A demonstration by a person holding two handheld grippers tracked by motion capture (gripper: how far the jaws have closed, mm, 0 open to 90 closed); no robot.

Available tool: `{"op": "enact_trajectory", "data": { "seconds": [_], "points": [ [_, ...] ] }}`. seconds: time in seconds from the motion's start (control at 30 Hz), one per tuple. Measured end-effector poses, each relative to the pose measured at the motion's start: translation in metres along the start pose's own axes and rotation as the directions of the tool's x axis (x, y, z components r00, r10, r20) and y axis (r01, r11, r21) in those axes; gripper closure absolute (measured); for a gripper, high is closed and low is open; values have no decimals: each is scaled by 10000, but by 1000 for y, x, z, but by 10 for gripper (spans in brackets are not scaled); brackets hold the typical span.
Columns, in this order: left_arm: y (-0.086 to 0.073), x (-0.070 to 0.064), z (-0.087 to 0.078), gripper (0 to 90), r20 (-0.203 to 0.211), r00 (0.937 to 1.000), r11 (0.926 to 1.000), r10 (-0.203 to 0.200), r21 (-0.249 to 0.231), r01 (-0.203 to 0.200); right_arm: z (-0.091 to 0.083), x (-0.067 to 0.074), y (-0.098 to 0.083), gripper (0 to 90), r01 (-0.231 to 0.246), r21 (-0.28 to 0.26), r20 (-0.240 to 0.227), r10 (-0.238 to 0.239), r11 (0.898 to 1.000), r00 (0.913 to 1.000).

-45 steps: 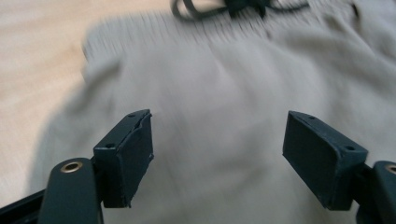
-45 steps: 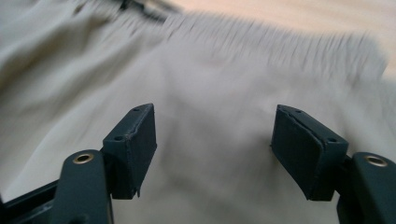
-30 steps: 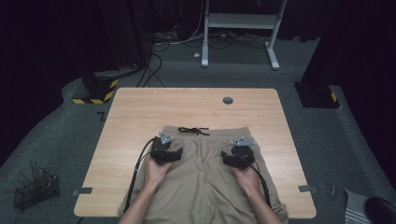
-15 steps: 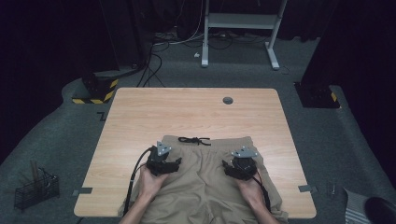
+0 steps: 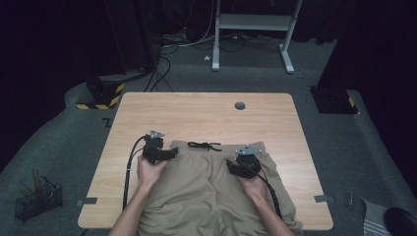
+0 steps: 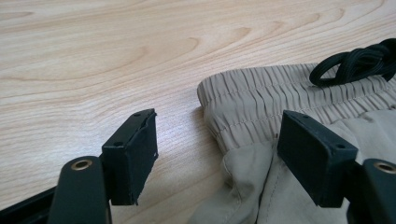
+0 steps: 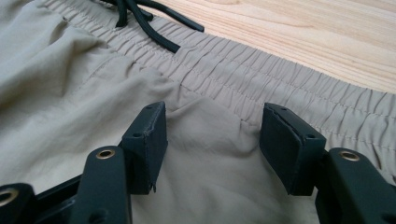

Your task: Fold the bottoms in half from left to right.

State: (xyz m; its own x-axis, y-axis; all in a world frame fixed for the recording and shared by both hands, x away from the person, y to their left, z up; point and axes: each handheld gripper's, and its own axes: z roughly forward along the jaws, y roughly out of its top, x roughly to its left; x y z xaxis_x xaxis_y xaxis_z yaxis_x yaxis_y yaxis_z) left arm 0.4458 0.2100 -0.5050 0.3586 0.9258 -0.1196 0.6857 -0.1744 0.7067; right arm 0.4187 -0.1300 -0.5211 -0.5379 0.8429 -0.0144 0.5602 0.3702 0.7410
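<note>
I have a pair of khaki shorts (image 5: 211,191) spread flat in the lower middle of the high view, waistband toward the far edge of the wooden table (image 5: 196,113), legs running off the bottom of the frame. The black drawstring (image 5: 204,145) lies knotted just beyond the waistband's centre.

My left gripper (image 5: 172,151) sits at the shorts' upper left corner. In the left gripper view its jaws stand apart, one pad over bare wood, the other over the cloth, straddling the end of the elastic waistband (image 6: 247,105) without pressing on it. I judge that this placement sets up a pinch on that corner.

My right gripper (image 5: 231,166) rests over the fabric in the centre right of the high view. Its jaws have just been closing a little, yet in the right gripper view they are plainly still spread, with a soft fold of khaki (image 7: 205,135) bulging between the pads just below the waistband; nothing is clamped. I judge both grippers are placed for matching holds, so the garment can be lifted or folded evenly.

Little stands in the way: a round cable grommet (image 5: 240,105) sits well off at the table's far edge. A wire basket (image 5: 37,199) stands on the floor at lower left. The drawstring could snag if a jaw sweeps inward.
</note>
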Motion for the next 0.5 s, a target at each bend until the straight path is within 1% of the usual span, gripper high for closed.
{"op": "enact_trajectory", "data": {
  "seconds": [0.03, 0.07, 0.17, 0.2, 0.27, 0.3, 0.37, 0.4, 0.47, 0.5],
  "points": [
    [0, 0, 1, 287, 52, 10000, 10000, -8, 5, 8, 0, 0, 0, 411, 14, 3, 12, -14, 10000, 10000],
    [-1, 1, 3, 287, 123, 9999, 10000, -62, 9, 62, 1, 0, -1, 410, 126, 1, 34, -126, 9999, 9999],
    [-3, 4, 11, 277, 206, 9997, 9997, -162, 208, 158, 2, 2, 0, 409, 306, 70, 144, -307, 9995, 9994],
    [-4, 4, 13, 269, 233, 9997, 9997, -85, 214, 80, 2, 2, 0, 409, 293, 74, 162, -295, 9995, 9994],
    [-5, 1, 13, 264, 159, 9998, 9998, 108, 171, -111, 2, 2, 0, 409, 295, 85, 175, -297, 9995, 9994],
    [-5, -1, 13, 284, 142, 9994, 9993, 311, 200, -314, 2, 3, 0, 408, 293, 99, 186, -295, 9995, 9994],
    [-6, -6, 13, 316, -24, 9969, 9965, 789, 292, -788, 2, 3, 0, 408, 328, 76, 215, -329, 9994, 9992],
    [-6, -7, 12, 352, 95, 9958, 9954, 908, 305, -910, 2, 3, 0, 408, 330, 79, 223, -332, 9994, 9992],
    [-7, -8, 11, 452, 357, 9949, 9952, 943, 239, -952, 2, 3, 0, 408, 332, 77, 231, -333, 9994, 9992],
    [-7, -8, 10, 492, 400, 9950, 9955, 913, 214, -922, 2, 3, 0, 408, 336, 77, 240, -338, 9994, 9991]
  ]
}}
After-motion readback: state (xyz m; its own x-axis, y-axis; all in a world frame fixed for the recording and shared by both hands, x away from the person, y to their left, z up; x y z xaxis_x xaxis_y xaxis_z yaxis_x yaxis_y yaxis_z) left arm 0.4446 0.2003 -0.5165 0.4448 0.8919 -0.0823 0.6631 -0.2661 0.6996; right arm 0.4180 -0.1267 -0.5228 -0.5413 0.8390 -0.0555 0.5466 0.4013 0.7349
